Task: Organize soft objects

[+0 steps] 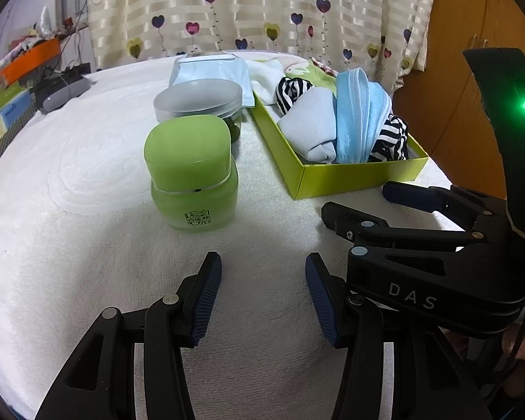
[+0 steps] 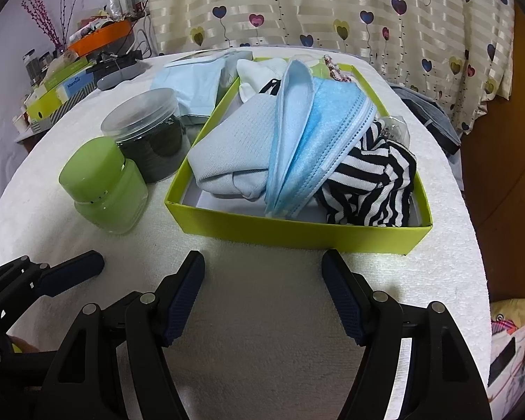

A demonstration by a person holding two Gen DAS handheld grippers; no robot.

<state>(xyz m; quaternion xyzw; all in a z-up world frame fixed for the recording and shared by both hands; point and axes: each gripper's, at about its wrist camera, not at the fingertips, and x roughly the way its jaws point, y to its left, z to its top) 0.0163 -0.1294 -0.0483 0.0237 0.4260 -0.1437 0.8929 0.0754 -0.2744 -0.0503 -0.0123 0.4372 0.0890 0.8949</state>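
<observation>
Both my grippers hang empty over the white towel (image 2: 262, 315), my right gripper (image 2: 262, 297) spread wide and my left gripper (image 1: 262, 297) well open, while the soft things, pale blue cloth (image 2: 227, 140), face masks (image 2: 315, 133) and striped sock (image 2: 374, 182), are heaped in the lime-green box (image 2: 297, 227). That heap stands above the rim, so I judge a careless reach could drag a mask out. The packet of masks (image 2: 189, 80) is still outside, behind the clear jar (image 2: 147, 129) and the green jar (image 2: 105, 189), which I could topple going for it.

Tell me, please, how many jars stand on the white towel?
2: the green jar nearest the grippers, left of the yellow-green box, and the clear frosted-lid jar just behind it. Others may be hidden.
</observation>
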